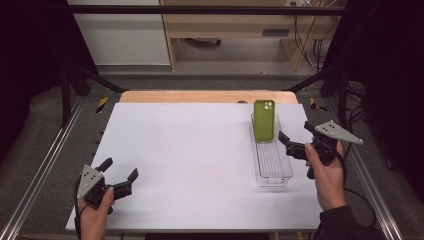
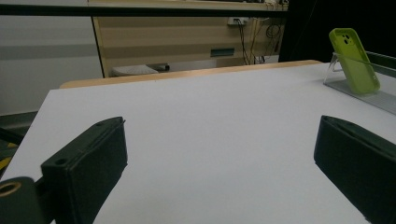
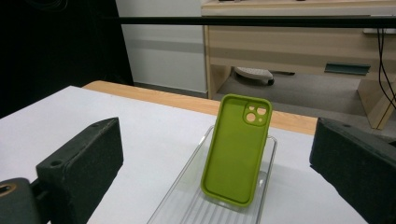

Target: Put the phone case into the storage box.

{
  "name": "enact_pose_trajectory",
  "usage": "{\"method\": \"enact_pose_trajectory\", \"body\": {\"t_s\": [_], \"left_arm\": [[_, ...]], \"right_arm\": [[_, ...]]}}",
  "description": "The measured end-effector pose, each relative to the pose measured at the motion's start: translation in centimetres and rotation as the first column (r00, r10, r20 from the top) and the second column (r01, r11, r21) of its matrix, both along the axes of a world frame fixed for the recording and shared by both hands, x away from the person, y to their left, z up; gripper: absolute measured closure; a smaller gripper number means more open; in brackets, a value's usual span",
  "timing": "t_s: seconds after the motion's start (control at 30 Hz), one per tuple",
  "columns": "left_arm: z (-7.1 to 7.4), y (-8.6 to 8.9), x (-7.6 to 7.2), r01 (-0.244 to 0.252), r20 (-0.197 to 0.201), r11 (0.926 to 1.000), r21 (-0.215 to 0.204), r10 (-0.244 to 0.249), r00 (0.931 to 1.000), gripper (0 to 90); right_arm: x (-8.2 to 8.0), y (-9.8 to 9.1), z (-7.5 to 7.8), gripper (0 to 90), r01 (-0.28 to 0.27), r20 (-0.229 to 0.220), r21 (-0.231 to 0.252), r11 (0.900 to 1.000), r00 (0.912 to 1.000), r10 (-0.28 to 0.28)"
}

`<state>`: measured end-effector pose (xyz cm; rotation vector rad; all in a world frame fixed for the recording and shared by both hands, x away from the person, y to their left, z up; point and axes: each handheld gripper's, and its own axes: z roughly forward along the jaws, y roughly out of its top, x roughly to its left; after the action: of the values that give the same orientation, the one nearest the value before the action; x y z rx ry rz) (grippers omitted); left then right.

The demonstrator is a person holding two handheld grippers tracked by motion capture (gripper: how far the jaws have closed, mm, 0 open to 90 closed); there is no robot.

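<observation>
a green phone case (image 1: 264, 120) stood propped at the far end of a clear tray (image 1: 272, 172) on the white bench (image 1: 190, 155), as the right gripper (image 1: 292, 145) hung just beside it, fingers spread, and the left gripper (image 1: 120, 179), fingers also spread, waited well apart. a careless pinch could likely tip the leaning case or shove the light tray. the right gripper view showed the case's hollow inside, which the left gripper view did not.

Bench (image 1: 190, 160) covered by white sheet; bare wood strip seen along far edge. Clear plastic tray (image 1: 272, 170) laid directly on sheet at right side, long axis running near to far. Green phone case (image 1: 263, 120) propped upright in tray's far end, leaned against end wall, camera cutout uppermost.
</observation>
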<state>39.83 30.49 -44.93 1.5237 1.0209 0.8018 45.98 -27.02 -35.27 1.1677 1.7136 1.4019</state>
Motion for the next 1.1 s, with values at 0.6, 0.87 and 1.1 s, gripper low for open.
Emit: {"method": "enact_pose_trajectory", "body": {"t_s": [0.6,0.87,1.1], "left_arm": [[-0.1,0.6,-0.9,0.007,0.015,0.9996,-0.027,-0.007,0.9999,2.0],[-0.2,0.7,-2.0,0.022,0.026,0.9994,-0.026,-0.022,0.9994,2.0],[-0.1,0.5,-2.2,0.029,0.034,0.9993,-0.023,-0.028,0.9990,2.0]], "right_arm": [[-2.7,-1.5,-0.7,2.4,0.012,0.066,0.016,0.9998,0.9977,-0.013],[-3.9,-2.0,-1.3,2.2,0.009,0.089,0.026,0.9996,0.9960,-0.011],[-4.8,-2.4,-2.0,2.5,0.016,0.110,0.046,0.9988,0.9937,-0.021]]}}
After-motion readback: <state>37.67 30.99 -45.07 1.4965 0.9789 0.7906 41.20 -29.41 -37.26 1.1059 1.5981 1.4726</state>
